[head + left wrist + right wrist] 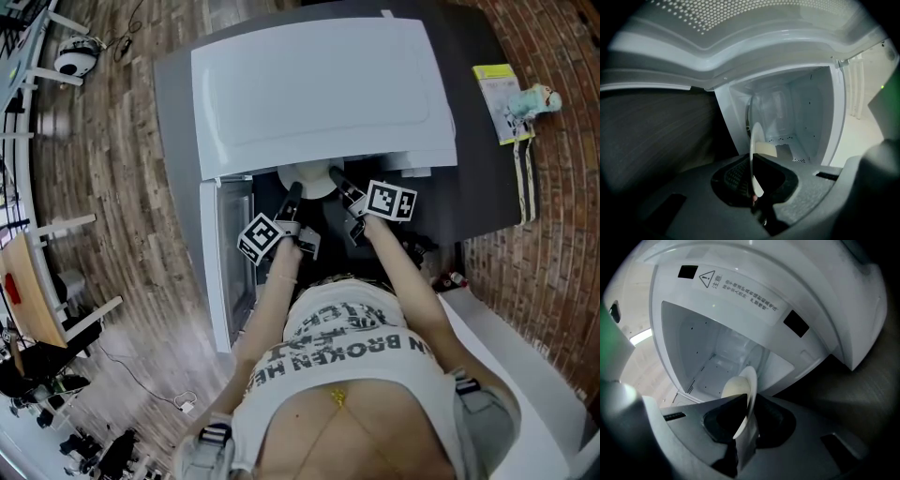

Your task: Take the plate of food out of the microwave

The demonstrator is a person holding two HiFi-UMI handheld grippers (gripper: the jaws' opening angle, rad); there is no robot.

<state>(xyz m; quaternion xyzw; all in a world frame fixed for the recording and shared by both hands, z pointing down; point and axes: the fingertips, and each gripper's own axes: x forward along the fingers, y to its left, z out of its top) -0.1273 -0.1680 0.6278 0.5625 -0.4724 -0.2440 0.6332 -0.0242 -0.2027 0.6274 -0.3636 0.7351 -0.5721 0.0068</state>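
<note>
A white microwave [319,89] sits on a dark grey table [478,187] with its door [228,267] swung open to the left. The white plate [307,178] is at the mouth of the oven, and from above part of it shows past the front edge of the top. The left gripper [292,193] reaches in to the plate's left rim and the right gripper [337,178] to its right rim, so the plate hangs between the two. In the left gripper view, the left gripper [754,182] is clenched on the rim of the plate [755,154], which stands edge-on between the dark pads. A pale cream lump of food [767,149] sits on the far side, with the bare white inside of the microwave [792,112] behind it. In the right gripper view, the right gripper [745,425] likewise bites the rim of the plate [749,397], its pads pressing on it. The food [735,386] shows to the left of the rim, and the inside of the microwave [705,357] opens behind. A warning label [740,289] runs along the frame above the opening (the print is too small to read). A yellow-green packet [497,98] lies on the far right of the table, well apart from the microwave.
</note>
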